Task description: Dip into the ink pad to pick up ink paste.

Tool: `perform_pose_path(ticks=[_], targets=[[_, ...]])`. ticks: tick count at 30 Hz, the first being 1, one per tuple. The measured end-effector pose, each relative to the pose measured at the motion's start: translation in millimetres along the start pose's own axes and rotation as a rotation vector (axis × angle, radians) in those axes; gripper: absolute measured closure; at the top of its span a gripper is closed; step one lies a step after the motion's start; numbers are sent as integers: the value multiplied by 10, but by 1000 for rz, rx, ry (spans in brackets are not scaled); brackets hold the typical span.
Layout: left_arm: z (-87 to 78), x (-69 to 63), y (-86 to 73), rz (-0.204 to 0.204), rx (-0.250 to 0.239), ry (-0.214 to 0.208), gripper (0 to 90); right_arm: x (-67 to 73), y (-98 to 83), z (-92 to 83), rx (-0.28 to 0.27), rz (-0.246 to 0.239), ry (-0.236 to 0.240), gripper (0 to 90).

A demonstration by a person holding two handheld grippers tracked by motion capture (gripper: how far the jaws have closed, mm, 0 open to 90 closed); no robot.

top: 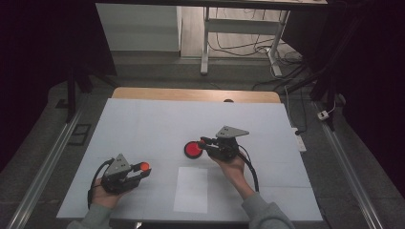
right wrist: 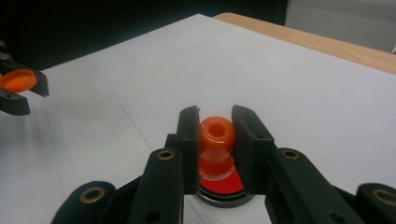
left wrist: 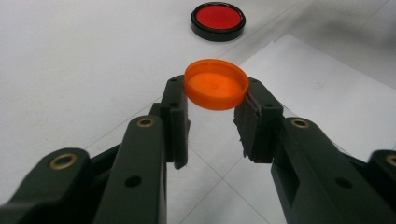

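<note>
Nearest you, at the lower left of the high view, your left hand [top: 106, 194] holds the left gripper [top: 142, 170] low over the white table cover [top: 143, 124]. Its jaws are clenched on an orange cap [top: 143, 166]; in the left gripper view that cap [left wrist: 216, 84] sits level between the two jaw tips, pinched at its rim and lifted off the surface. Just right of it in the high view, at lower centre, a blank white sheet of paper [top: 191, 189] lies flat on the cover; the left gripper view shows its corner [left wrist: 322, 84] at the right of the frame.

Farther up, right of centre in the high view, your right hand [top: 232, 164] holds the right gripper [top: 204, 143], which points toward the left of the frame. Its jaw tips reach over the edge of a black dish with a red centre [top: 193, 150]. In the right gripper view the jaws are closed on a small orange piece with a hole in its top [right wrist: 217, 133], held directly above the red centre of the dish [right wrist: 229, 189]; whether the piece touches the dish, you cannot tell. At the left edge of that view, the left gripper [right wrist: 18, 88] shows with its cap.

Beyond the cover, at the top of it in the high view, a strip of bare wooden tabletop [top: 191, 94] is exposed.
</note>
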State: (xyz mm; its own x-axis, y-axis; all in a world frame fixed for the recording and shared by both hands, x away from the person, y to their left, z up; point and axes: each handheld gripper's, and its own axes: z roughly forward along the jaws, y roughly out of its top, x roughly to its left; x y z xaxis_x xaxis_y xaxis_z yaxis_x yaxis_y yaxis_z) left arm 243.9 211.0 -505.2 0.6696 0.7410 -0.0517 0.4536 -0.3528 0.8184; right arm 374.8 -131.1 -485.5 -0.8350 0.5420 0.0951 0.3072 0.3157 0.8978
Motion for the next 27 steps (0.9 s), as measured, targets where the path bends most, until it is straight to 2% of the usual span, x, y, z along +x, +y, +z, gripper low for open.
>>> perform_pose_path(ticks=[16, 27], targets=[[0, 12, -6, 0, 0, -3, 658, -5, -30, 262, 50, -11, 4, 726], [-5, 24, -10, -5, -3, -8, 658, -15, -18, 320, 59, -28, -8, 726]])
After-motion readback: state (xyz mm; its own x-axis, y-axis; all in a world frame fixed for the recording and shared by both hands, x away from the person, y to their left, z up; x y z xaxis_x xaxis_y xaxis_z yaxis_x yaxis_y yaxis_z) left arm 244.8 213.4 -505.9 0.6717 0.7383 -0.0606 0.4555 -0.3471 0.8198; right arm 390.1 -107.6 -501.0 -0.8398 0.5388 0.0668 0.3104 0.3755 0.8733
